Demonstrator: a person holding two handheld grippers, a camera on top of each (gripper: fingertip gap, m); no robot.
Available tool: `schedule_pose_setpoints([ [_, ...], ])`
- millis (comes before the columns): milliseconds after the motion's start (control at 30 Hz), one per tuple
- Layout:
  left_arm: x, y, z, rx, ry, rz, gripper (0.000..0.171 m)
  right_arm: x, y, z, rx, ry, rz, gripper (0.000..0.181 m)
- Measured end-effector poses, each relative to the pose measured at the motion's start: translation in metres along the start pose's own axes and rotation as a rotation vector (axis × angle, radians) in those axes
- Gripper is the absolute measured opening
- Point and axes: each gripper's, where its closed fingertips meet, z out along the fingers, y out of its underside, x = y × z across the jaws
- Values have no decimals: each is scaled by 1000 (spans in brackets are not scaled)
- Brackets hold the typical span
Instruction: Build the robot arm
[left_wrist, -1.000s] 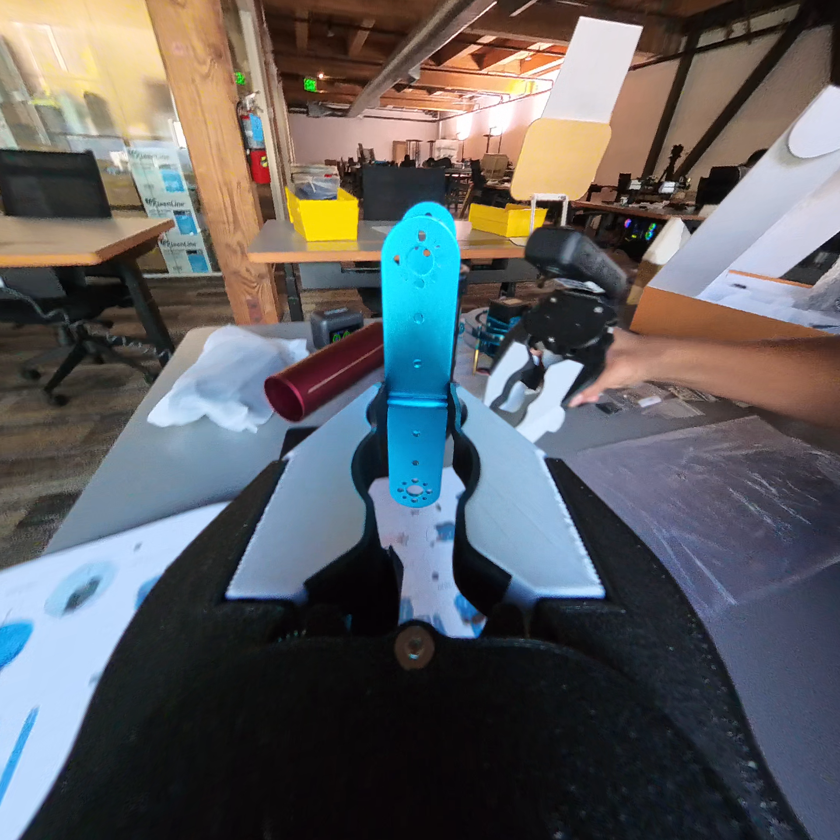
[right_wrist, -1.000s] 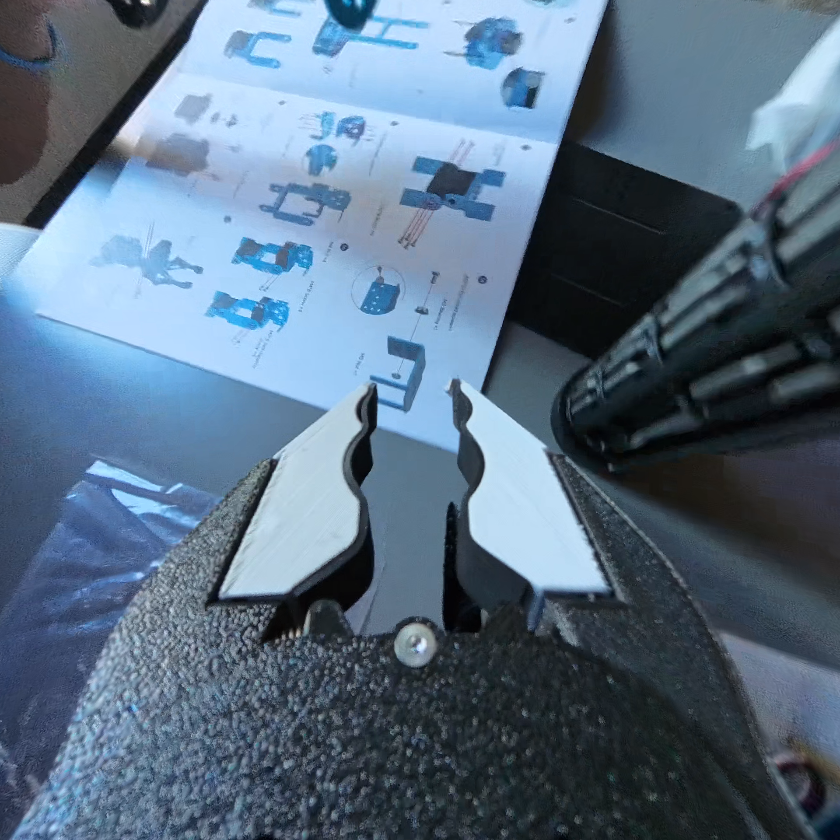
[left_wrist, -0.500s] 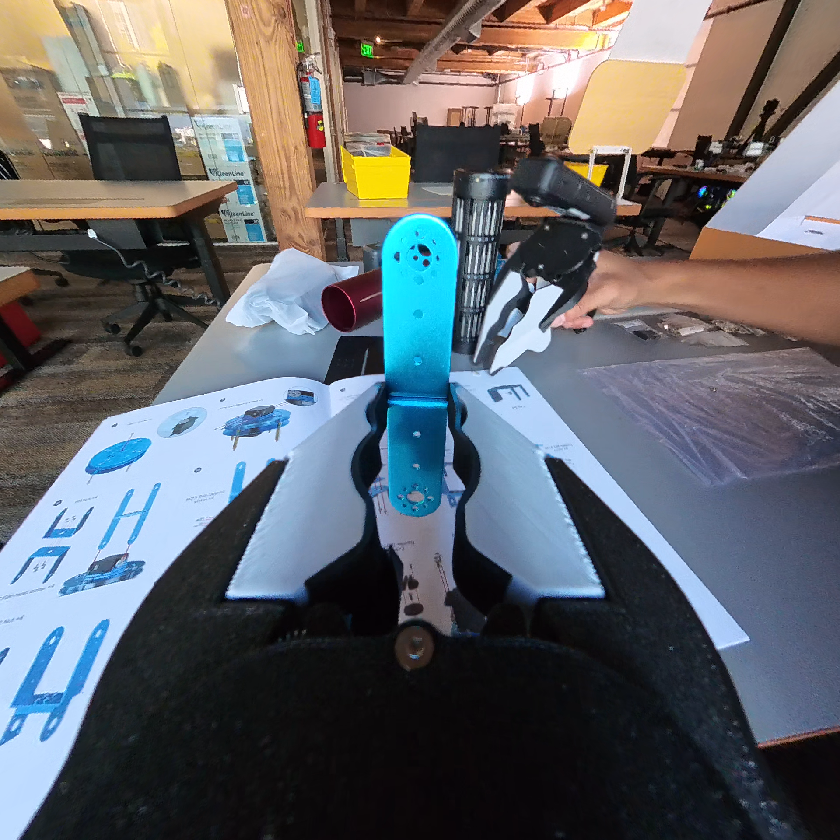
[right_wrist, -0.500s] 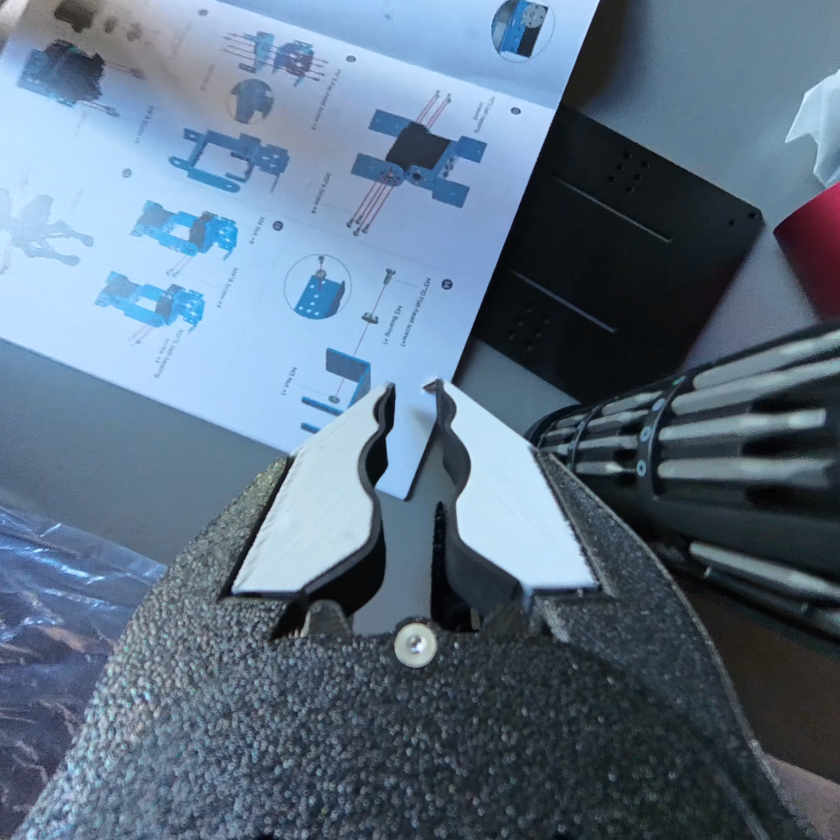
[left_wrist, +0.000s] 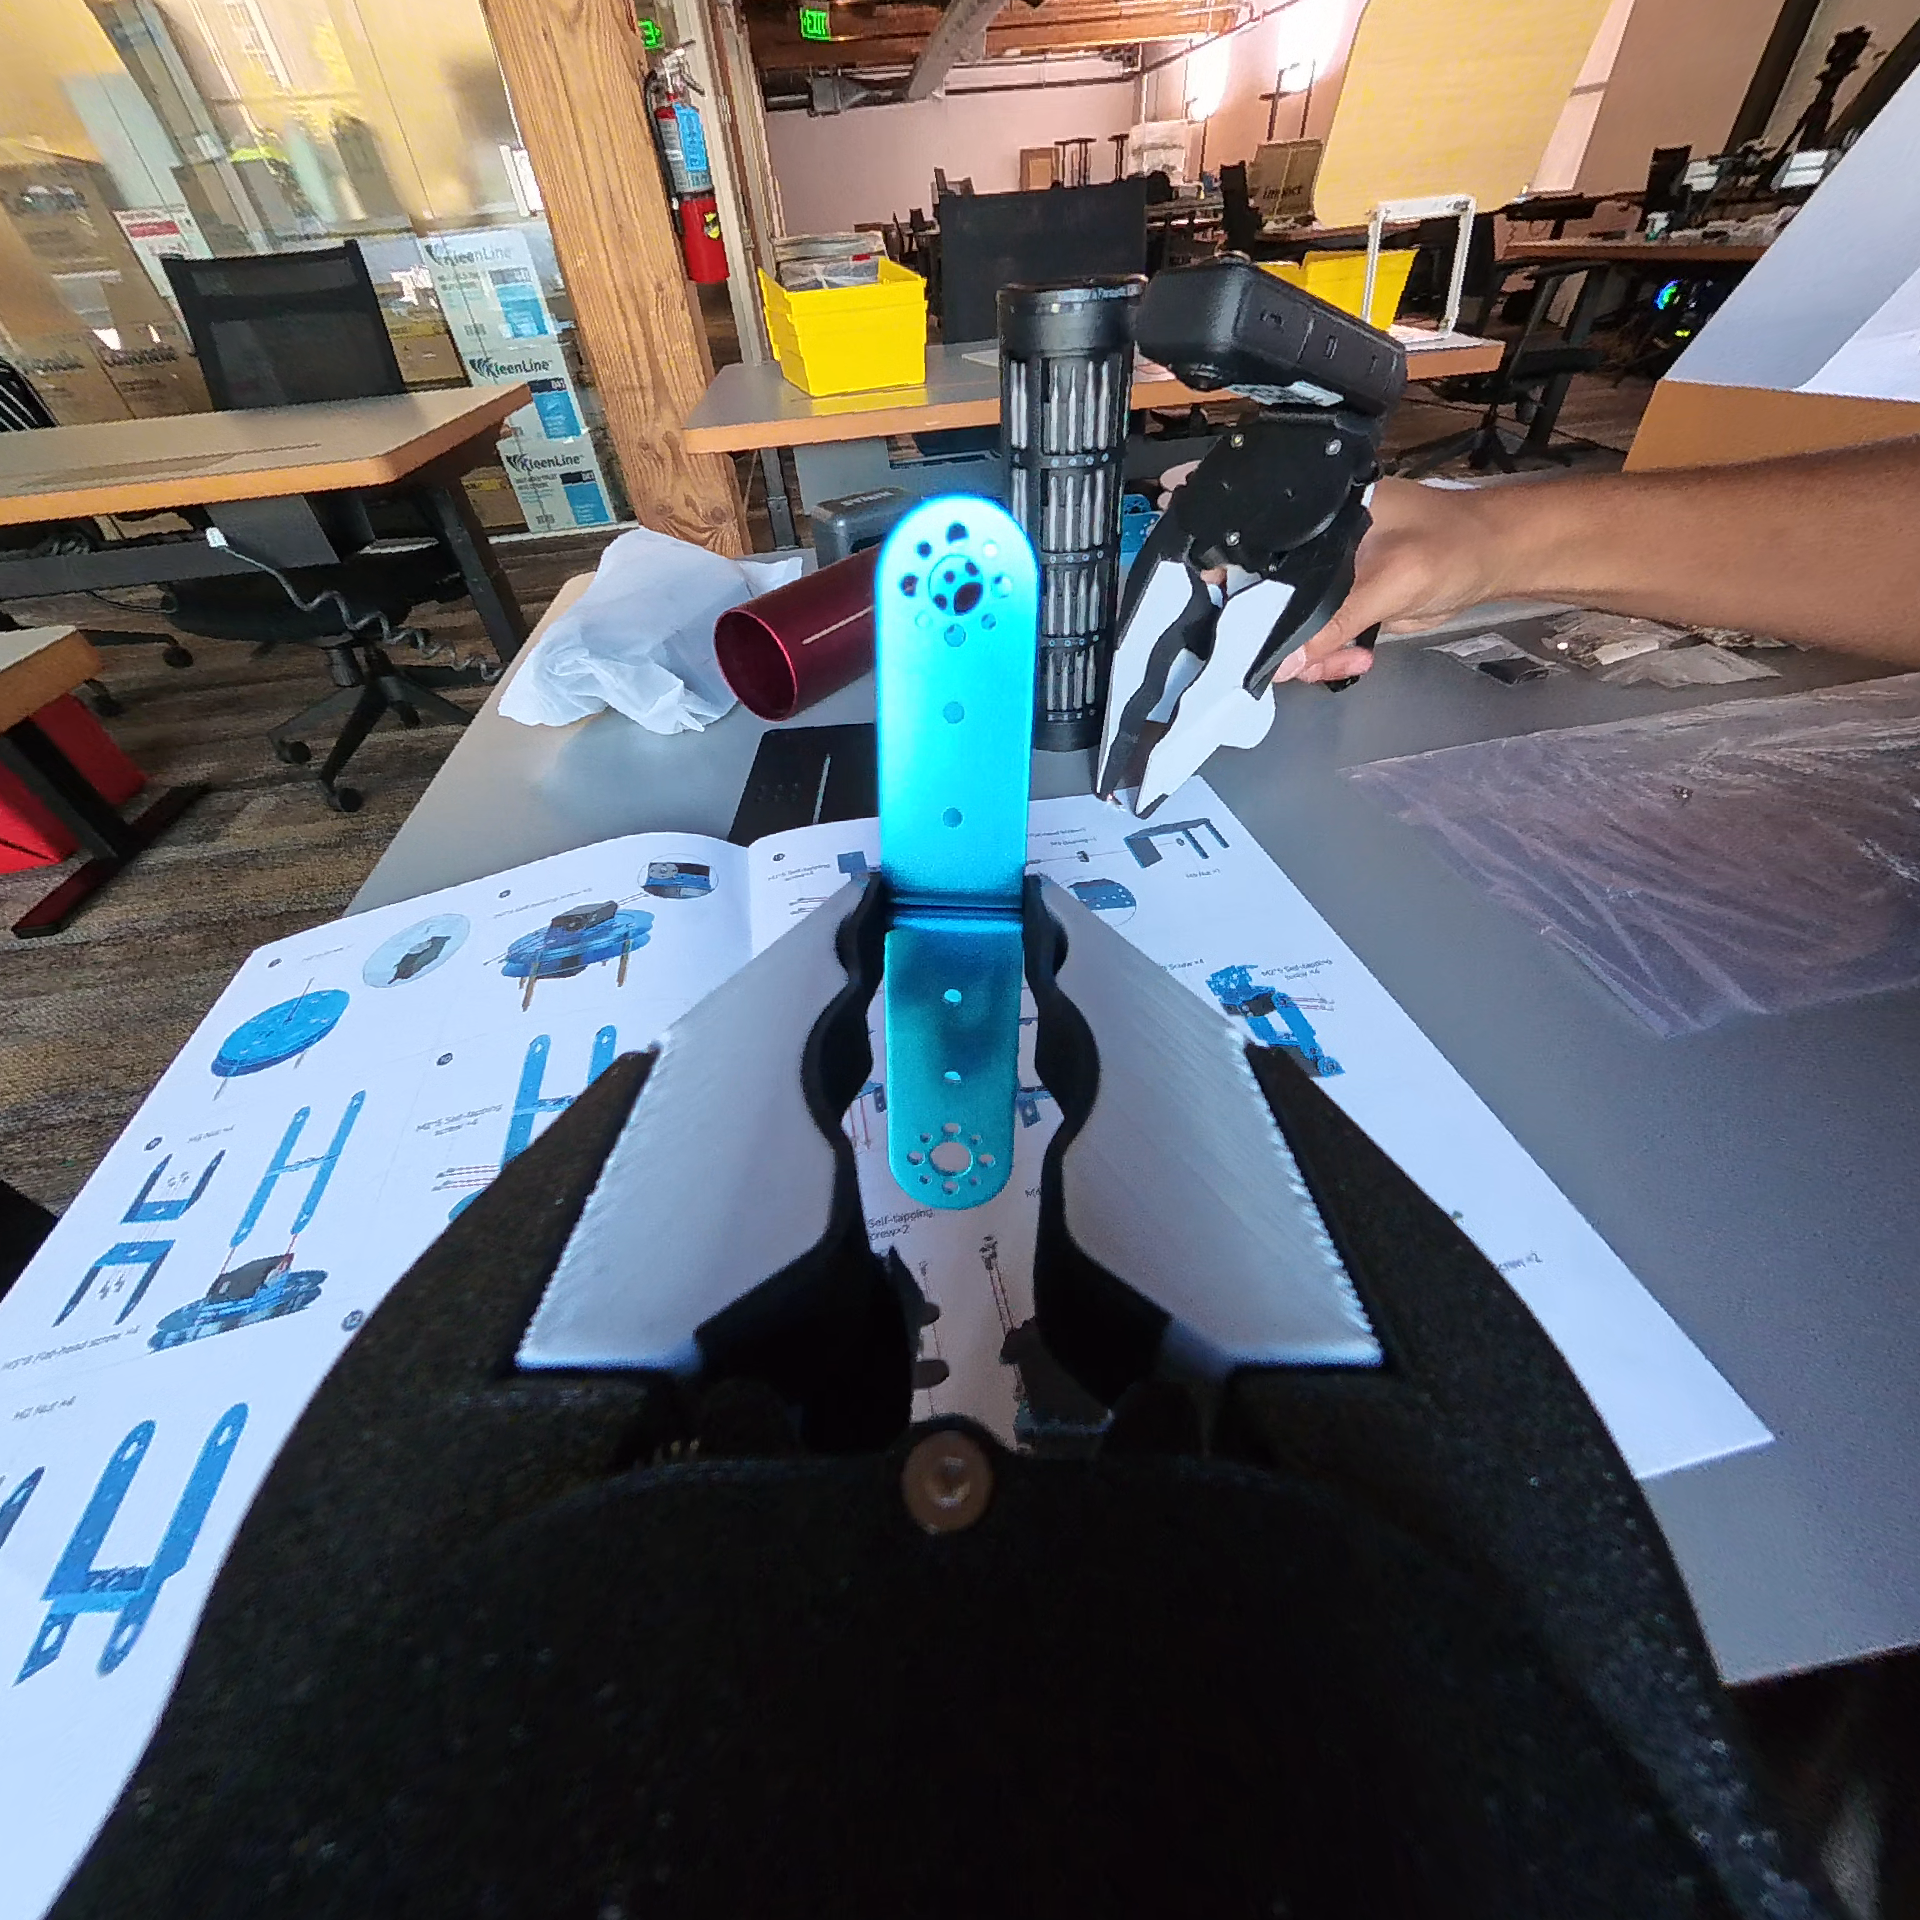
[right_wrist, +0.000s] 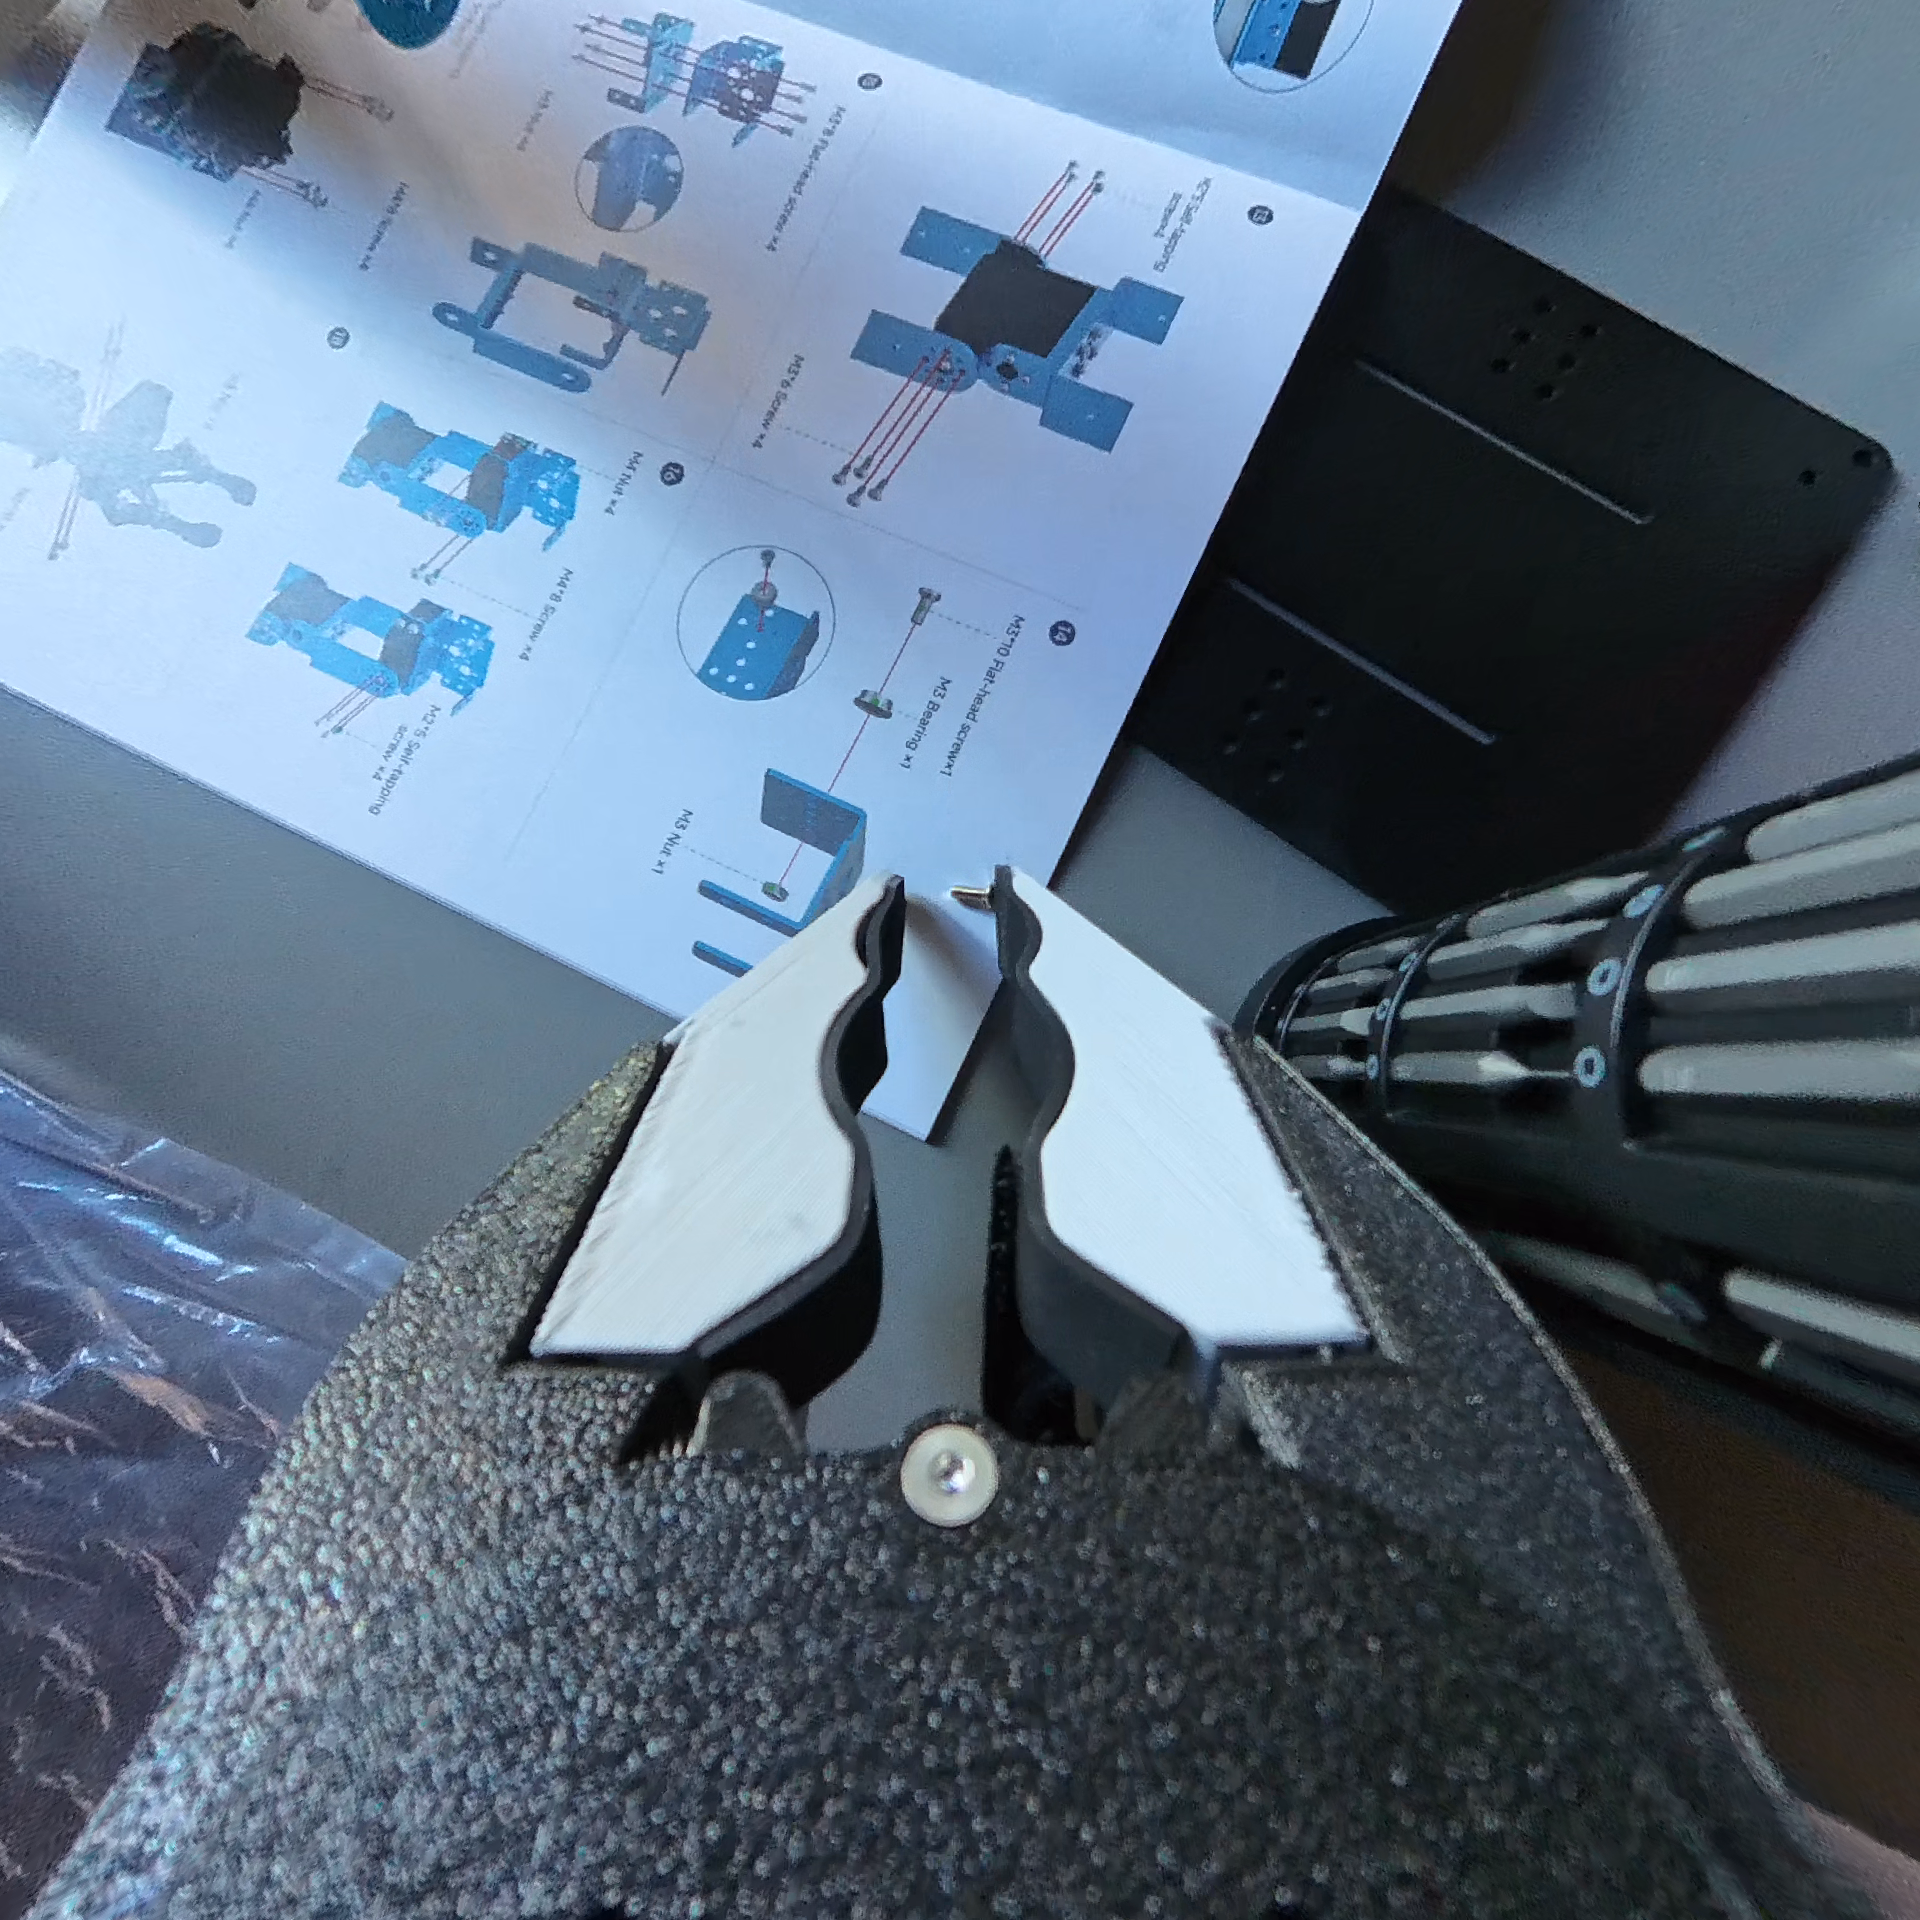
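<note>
left tool (left_wrist: 954, 914): clamped on blue bent bracket (left_wrist: 956, 727) at its fold, upright above instruction sheet (left_wrist: 436, 1039) | right tool (right_wrist: 948, 894): slightly apart, small screw (right_wrist: 971, 896) at fingertip, beside bit holder (right_wrist: 1621, 1049) on counter (left_wrist: 1558, 1091)

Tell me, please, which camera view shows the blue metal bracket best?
The left wrist view: the blue metal bracket stands upright, clamped in the left gripper, its bend and holes plain. The right wrist view shows none of it.
</note>
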Motion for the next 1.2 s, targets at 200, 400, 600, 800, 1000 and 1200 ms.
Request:
schedule_pose_setpoints([
  [200,1,0,2,-3,-4,10,25,-1,1,-1,26,-19,-20,11],
  [400,3,-1,2,7,13,-18,25,0,4,-6,26,-25,-18,4],
  [600,3,1,5,13,24,-42,25,-3,5,-4,10,-28,-26,0],
  [800,8,4,8,-3,16,9,25,0,2,-5,6,-5,-52,4],
  [1000,12,3,8,-6,26,18,25,-2,3,-2,-18,-58,-44,0],
  [1200,10,5,7,-9,25,16,25,-2,0,-1,-20,-53,-62,3],
])
